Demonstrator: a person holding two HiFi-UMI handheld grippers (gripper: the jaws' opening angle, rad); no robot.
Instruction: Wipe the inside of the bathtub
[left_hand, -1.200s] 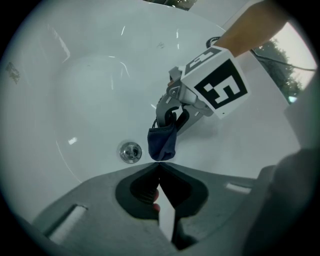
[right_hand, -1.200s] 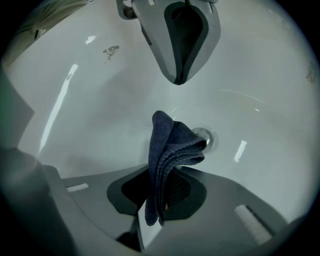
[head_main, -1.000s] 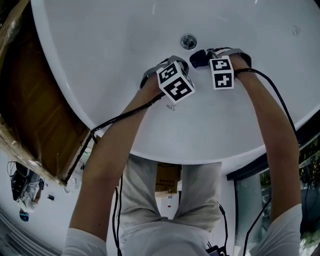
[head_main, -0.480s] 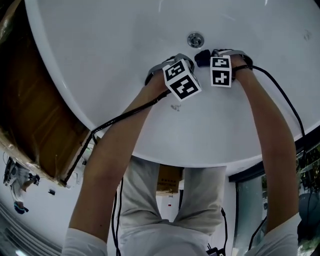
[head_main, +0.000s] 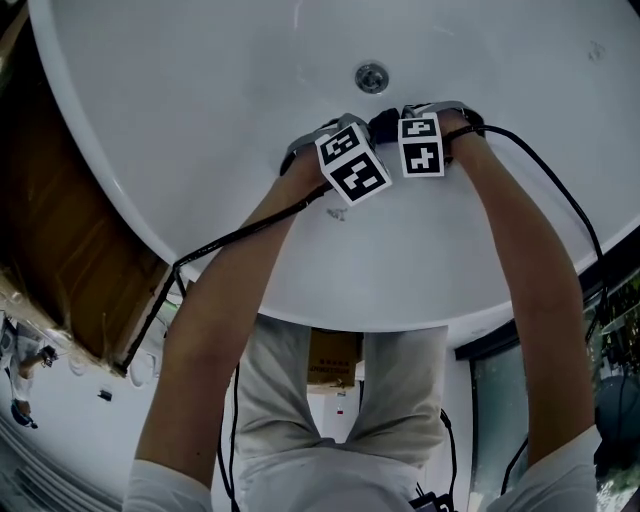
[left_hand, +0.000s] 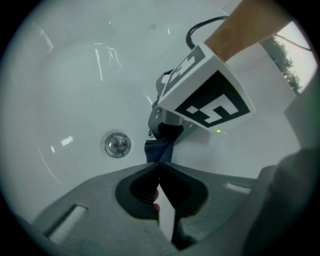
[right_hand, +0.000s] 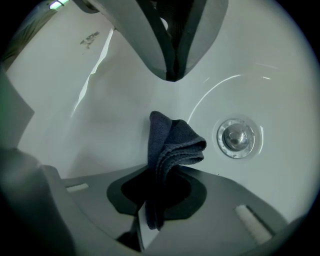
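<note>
The white bathtub (head_main: 200, 120) fills the upper head view, its round metal drain (head_main: 371, 77) near the top middle. Both grippers hang low inside it, just short of the drain. My right gripper (right_hand: 162, 165) is shut on a folded dark blue cloth (right_hand: 172, 142), which sticks out of the jaws toward the drain (right_hand: 235, 137). My left gripper (left_hand: 159, 164) is shut with nothing in it; its jaws meet in a thin line. The cloth (left_hand: 159, 149) and the right gripper's marker cube (left_hand: 205, 95) show just ahead of it, with the drain (left_hand: 117, 144) to the left.
A brown wooden surface (head_main: 70, 250) borders the tub at the left. The tub's rounded rim (head_main: 400, 310) lies between the person's legs and the basin. Black cables (head_main: 240, 235) trail from both grippers over the rim. A glass panel (head_main: 500, 400) stands at the lower right.
Both grippers have shifted slightly left and closer together over the second, staying just below the drain. The cloth remains in the right gripper.
</note>
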